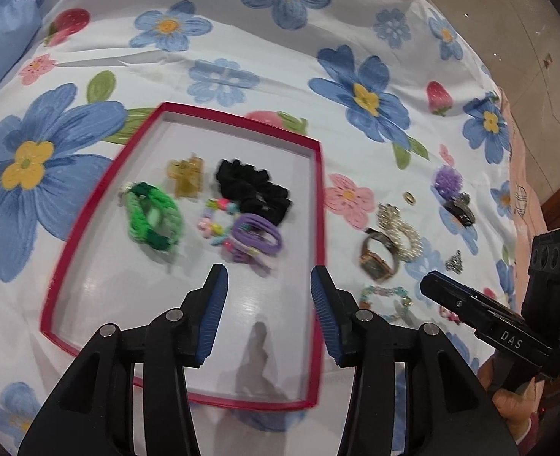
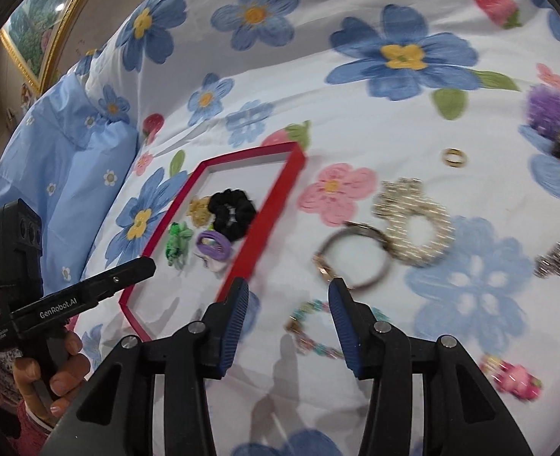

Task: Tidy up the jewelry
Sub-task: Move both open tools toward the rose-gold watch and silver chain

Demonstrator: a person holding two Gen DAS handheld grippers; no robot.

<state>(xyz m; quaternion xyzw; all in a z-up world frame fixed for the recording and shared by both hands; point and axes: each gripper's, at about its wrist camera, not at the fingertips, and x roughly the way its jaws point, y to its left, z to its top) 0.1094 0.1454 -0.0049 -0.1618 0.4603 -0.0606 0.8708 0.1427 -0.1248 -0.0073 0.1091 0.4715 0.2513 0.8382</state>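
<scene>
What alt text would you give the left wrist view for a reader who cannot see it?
The open, empty left gripper hovers over a red-rimmed tray on a floral bedsheet; in the tray lie a black scrunchie, green bracelet, purple hair ties and amber clip. A watch, pearl piece and ring lie outside, right of it.

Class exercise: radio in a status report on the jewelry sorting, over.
Left gripper open, empty, over red tray. Right gripper open, empty, above beaded bracelet. Watch, ring still outside. Nothing blocking.

Bright, even indoor light, soft shadows beneath each claw, slight motion blur, strong fisheye bending and dark corners.
</scene>
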